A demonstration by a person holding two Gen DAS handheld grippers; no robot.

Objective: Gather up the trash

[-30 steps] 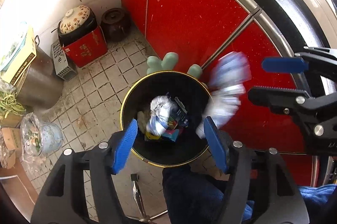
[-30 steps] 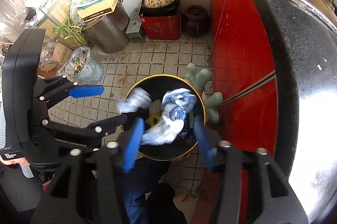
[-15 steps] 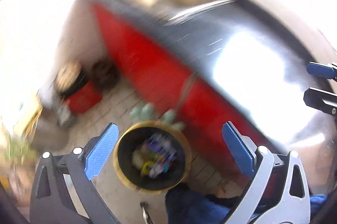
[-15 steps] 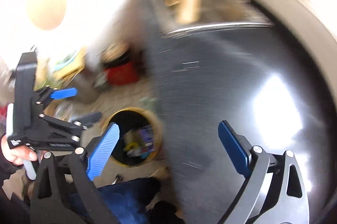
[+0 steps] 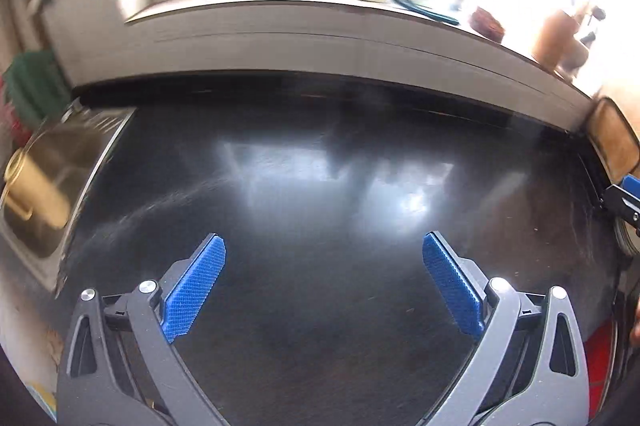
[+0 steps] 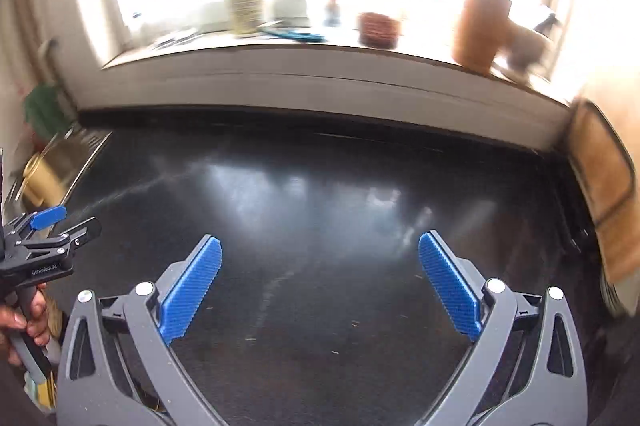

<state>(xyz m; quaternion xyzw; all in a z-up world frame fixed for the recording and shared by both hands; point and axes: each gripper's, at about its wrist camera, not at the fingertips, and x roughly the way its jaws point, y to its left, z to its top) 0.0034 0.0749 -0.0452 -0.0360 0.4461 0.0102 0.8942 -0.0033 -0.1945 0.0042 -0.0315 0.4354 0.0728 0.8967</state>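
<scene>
Both grippers, left (image 5: 324, 280) and right (image 6: 320, 278), hang with jaws spread wide and empty over a bare black counter (image 5: 320, 185); no trash shows in either view. A sink (image 5: 52, 169) lies left, a board (image 6: 604, 193) leans right. Blurred bottle (image 6: 246, 7) and jars (image 6: 478, 29) line the sill behind.
</scene>
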